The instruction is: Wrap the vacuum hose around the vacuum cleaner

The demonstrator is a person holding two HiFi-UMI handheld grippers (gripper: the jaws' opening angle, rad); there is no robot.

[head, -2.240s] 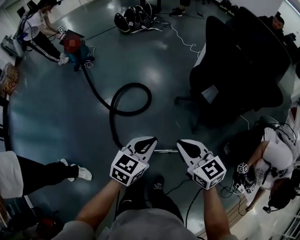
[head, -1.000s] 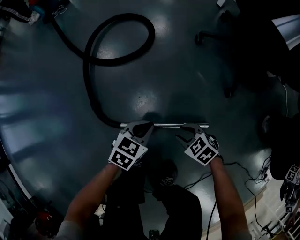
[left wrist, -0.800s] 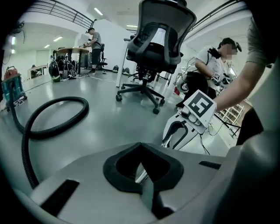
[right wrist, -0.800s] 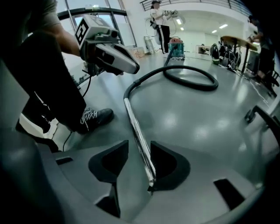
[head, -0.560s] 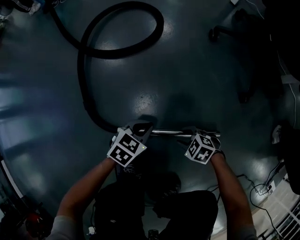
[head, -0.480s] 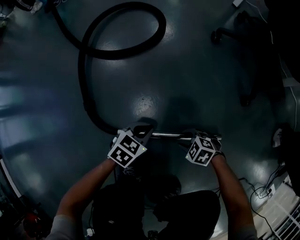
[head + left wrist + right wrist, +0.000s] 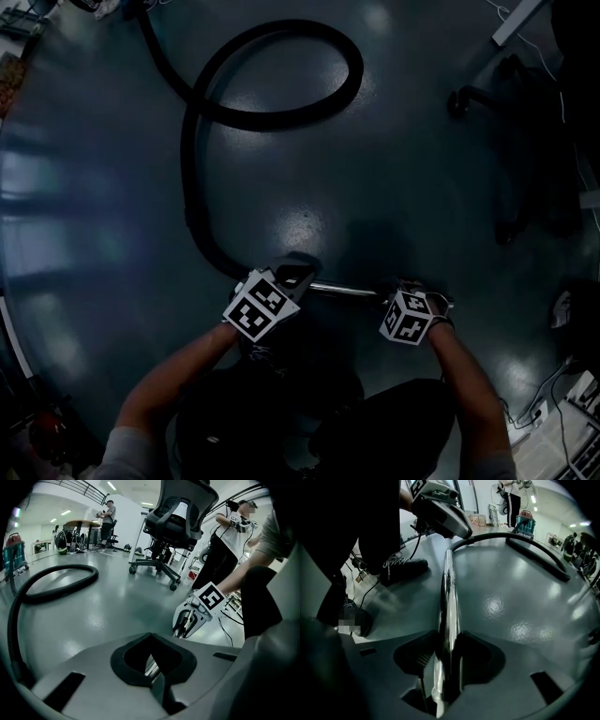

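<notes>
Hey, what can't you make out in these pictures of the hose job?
Vacuum cleaner: left gripper view, small at the frame's dark edge; head view's top edge cuts it off.
Where hose meets metal tube: head view, covered by the left gripper.
Distant people: left gripper view, too small for detail.

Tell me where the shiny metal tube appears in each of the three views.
Head view: lower middle, the metal tube lies level between the left gripper and the right gripper.
Left gripper view: bottom centre, a short piece between the jaws.
Right gripper view: centre, running up from the jaws.
Shared landmark: the black hose looped on the floor.
</notes>
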